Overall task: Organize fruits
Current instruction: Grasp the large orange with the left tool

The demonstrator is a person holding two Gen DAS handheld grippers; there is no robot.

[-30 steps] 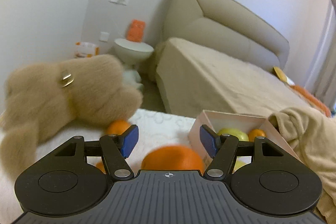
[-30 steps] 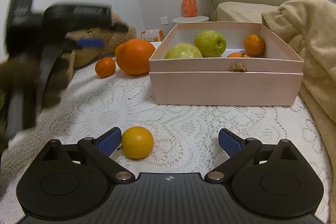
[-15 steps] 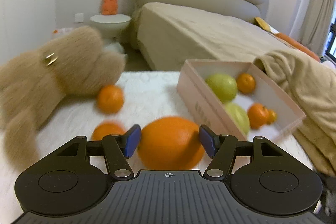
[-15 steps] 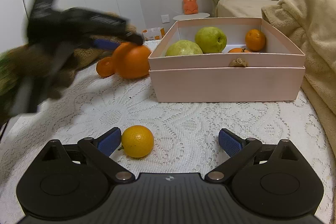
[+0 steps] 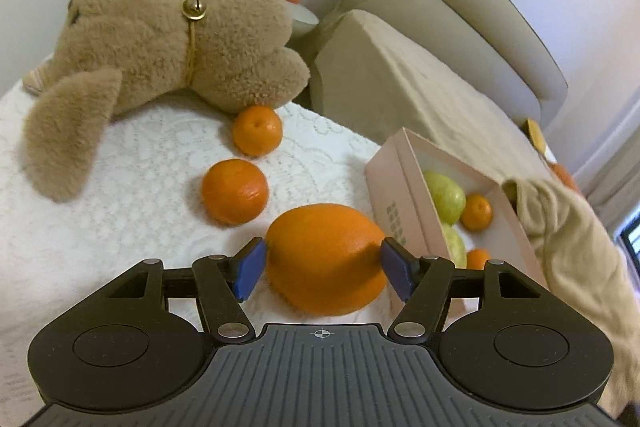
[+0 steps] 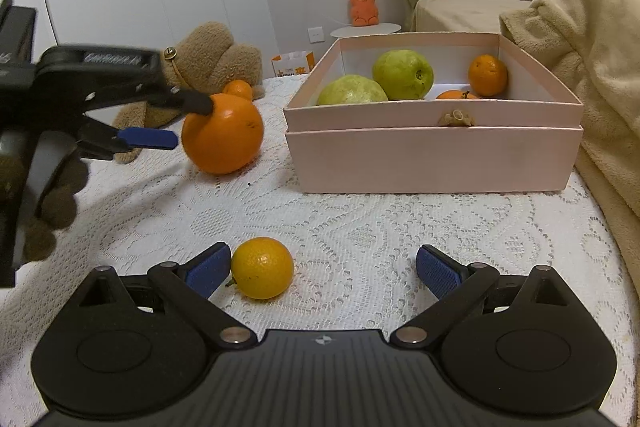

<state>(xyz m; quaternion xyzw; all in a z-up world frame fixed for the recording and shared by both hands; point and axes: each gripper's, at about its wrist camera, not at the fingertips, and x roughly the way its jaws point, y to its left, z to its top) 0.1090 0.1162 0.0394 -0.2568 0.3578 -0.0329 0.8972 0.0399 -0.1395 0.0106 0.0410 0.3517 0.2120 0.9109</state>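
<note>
Left wrist view: your left tool (image 5: 322,265) is straddling the big orange (image 5: 326,259) beside the pink box (image 5: 390,195), jaws just widening. Right wrist view: your right tool (image 6: 322,269) is gaping wide, the small orange (image 6: 262,267) lying against its left pad on the bench (image 6: 360,223).

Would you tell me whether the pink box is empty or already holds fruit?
It holds fruit: two green fruits and small oranges lie inside the open pink box.

The big orange (image 6: 222,133) is sitting close beside the pink box (image 6: 432,157); the teddy bear (image 5: 168,43) is crowding behind.
</note>
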